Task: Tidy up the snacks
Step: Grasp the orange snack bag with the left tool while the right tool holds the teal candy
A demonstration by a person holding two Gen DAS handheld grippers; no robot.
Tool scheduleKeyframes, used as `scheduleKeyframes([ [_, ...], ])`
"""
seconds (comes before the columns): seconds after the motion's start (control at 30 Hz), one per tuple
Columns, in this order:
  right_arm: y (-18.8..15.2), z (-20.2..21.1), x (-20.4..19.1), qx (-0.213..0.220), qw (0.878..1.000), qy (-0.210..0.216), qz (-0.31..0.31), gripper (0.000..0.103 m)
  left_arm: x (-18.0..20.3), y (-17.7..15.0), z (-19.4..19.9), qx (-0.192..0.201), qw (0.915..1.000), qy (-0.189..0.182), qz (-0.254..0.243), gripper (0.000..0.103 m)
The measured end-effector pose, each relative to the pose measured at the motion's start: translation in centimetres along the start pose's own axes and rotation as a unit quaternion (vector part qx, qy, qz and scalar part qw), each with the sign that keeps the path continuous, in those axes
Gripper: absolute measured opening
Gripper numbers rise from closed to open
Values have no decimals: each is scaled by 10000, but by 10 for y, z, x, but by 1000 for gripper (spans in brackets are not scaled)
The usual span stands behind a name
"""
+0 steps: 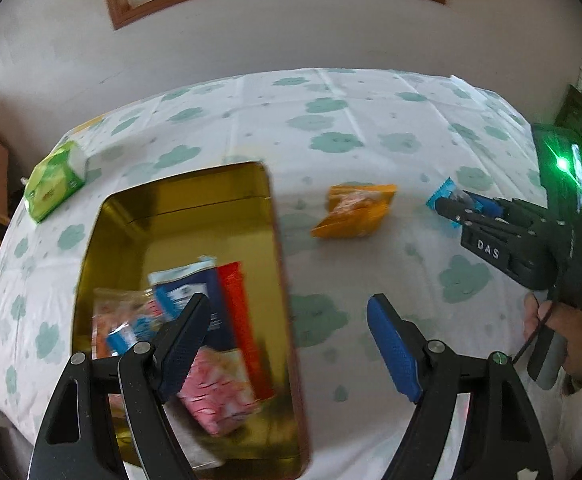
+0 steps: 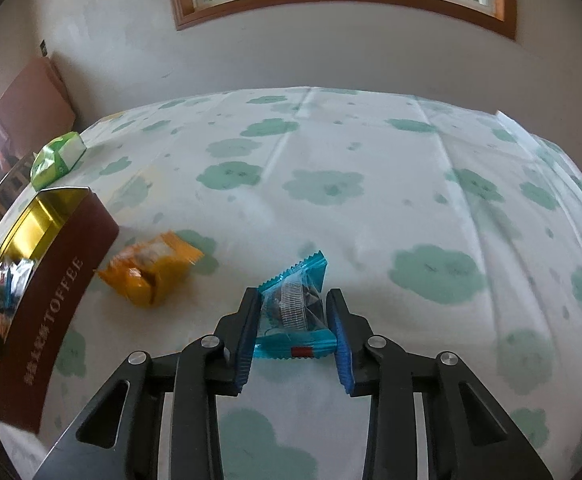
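Right tool (image 2: 293, 320) clamped on blue packet (image 2: 295, 300); left tool (image 1: 287, 344) open, empty. Tin (image 1: 187, 208) part-filled; orange packet (image 1: 353, 210) left on worktop (image 1: 331, 120).

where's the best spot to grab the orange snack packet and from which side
Grip the orange snack packet across its puffed middle, coming down from above. It lies flat on the tablecloth with nothing touching it, the tin off to one side. The crimped ends are thin and flat and would likely slip; the fuller middle gives the pads something to close on.
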State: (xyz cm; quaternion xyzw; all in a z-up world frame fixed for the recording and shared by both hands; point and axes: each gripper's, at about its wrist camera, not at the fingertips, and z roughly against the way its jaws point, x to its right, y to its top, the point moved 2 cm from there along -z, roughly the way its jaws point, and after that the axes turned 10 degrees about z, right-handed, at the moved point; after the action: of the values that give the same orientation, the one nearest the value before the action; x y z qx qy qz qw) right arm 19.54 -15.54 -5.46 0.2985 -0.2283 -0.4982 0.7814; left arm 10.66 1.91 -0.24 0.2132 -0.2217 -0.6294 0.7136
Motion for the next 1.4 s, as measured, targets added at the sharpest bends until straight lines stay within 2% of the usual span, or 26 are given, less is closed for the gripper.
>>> scheduleKeyframes([
  [0.23, -21, 18, 27, -23, 9997, -195, -144, 35, 34, 8, -8, 147, 9994, -165, -281, 78],
  [0.47, -37, 30, 49, -26, 9987, -452, -215, 35, 50, 17, -23, 75, 9989, -242, -399, 78],
  [0.7, -42, 30, 64, -101, 9978, -396, -515, 35, 58, 31, -47, -55, 9987, -236, -450, 77],
  [0.93, -42, 29, 65, -95, 9979, -376, -526, 35, 58, 45, -69, -176, 9991, -176, -351, 68],
  [1.2, -43, 29, 65, -92, 9979, -372, -530, 35, 68, 53, -90, -331, 9982, -236, -443, 61],
  [1.4, -42, 29, 65, -96, 9979, -379, -523, 36, 70, 54, -103, -459, 9980, -170, -405, 48],
])
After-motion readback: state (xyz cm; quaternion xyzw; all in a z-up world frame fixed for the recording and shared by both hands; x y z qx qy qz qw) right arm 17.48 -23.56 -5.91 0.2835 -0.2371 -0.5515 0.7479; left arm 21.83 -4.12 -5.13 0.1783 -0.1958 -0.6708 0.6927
